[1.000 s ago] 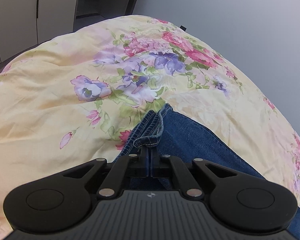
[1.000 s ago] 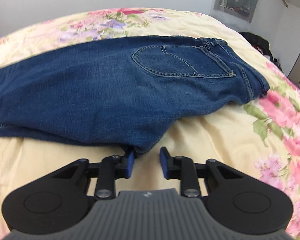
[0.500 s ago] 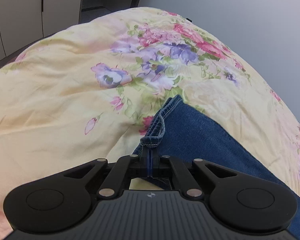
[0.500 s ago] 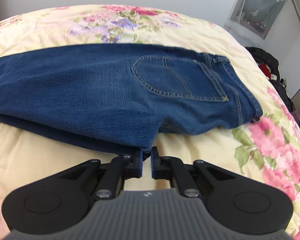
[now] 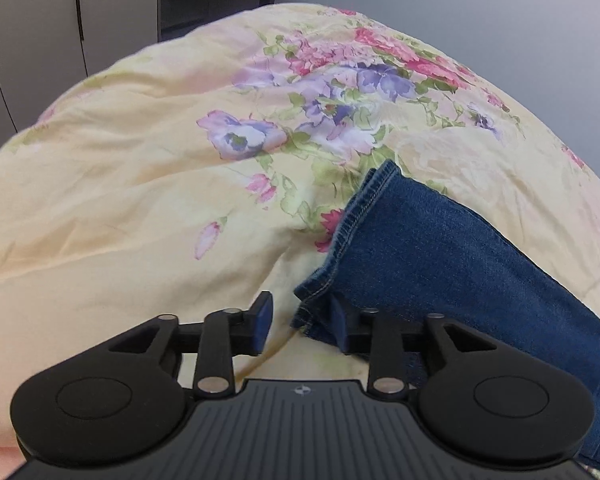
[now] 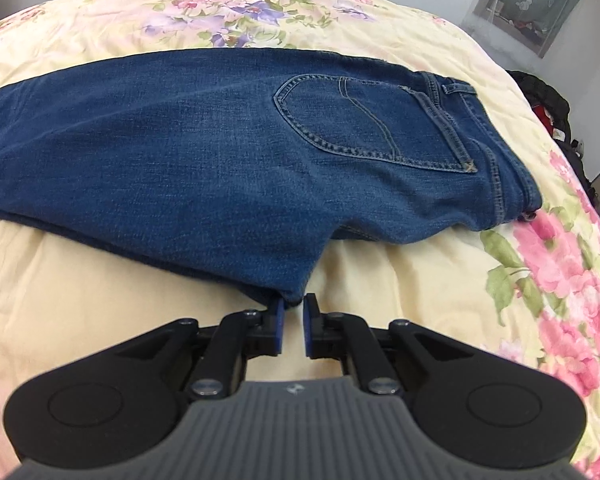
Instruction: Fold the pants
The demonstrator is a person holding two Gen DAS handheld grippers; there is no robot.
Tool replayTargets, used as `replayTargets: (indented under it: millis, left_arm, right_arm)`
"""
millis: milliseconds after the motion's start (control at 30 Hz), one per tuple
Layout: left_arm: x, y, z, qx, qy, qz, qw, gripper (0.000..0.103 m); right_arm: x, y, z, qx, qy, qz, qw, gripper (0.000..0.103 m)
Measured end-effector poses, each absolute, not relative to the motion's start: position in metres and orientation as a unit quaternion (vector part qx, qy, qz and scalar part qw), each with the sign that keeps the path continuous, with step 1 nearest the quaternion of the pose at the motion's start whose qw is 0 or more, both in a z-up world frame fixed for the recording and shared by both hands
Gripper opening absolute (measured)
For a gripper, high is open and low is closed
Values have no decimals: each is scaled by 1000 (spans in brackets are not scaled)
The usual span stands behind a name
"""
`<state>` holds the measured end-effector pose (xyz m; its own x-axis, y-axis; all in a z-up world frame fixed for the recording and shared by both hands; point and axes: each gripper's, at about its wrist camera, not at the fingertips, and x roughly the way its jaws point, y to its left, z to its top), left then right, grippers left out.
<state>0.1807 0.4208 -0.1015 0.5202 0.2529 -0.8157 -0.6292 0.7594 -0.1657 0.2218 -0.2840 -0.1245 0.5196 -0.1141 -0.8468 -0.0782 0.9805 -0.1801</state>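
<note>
Blue jeans (image 6: 180,152) lie folded lengthwise across the flowered bedspread (image 6: 100,320), back pocket (image 6: 364,120) up and waistband at the right. The leg hem (image 5: 352,216) rests flat on the bedspread (image 5: 140,200) in the left wrist view. My left gripper (image 5: 300,326) is opening just above the bed. The hem's near corner lies between its jaws, against the right finger (image 5: 338,328), and the pads do not press it. My right gripper (image 6: 293,322) is opening a narrow gap. The pointed crotch corner of the jeans (image 6: 294,300) sits at its fingertips, unpinched.
Pale wardrobe doors (image 5: 28,40) and a grey wall (image 5: 500,20) stand beyond the bed's far edge. A dark heap of things (image 6: 548,104) lies off the bed's right side. Bare bedspread stretches in front of the jeans.
The left gripper, shut on the hem before, has parted and let it drop flat onto the bed. The right gripper closed onto the crotch corner, then its jaws parted slightly.
</note>
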Motion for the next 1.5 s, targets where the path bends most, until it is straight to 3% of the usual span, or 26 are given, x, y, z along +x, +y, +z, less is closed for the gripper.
replayTargets:
  millis: [333,633,733,833,900,967,1100,1267,1333,1500]
  left_arm:
    - [205,362,-56,-141,401,163,890,45]
    - [250,294,-96,-61,443,117,887,43]
    - [259,286,-107,-49,453,124,882,43]
    - [267,283,-117,-48,471,134,870,42]
    - [268,282,-121,-44,477,142,866,41]
    - [269,280,-124,-41,481,147,864,41]
    - [275,274,-124,-25,489,156,858,41]
    - [281,266,-116,-16,488,172,856,40]
    - [283,264,-110,-23,480,172,860,40]
    - [295,258,-103,-45,466,174,866,40]
  right_arm:
    - [223,-292,-81,-54,438,-1,897,9]
    - [210,-321,-99,20,456,-16,890,15]
    - [203,-316,-109,30,459,5,888,29]
    - [205,-304,-121,26,447,13,894,29]
    - [211,-300,-127,16,435,8,900,26]
    - [214,-300,-131,23,436,16,899,5]
    - [213,-296,-139,-4,462,29,886,2]
    - [214,-316,-139,50,487,40,871,3]
    - [209,-329,-137,73,496,37,865,5]
    - [215,-396,-121,134,444,-11,886,37]
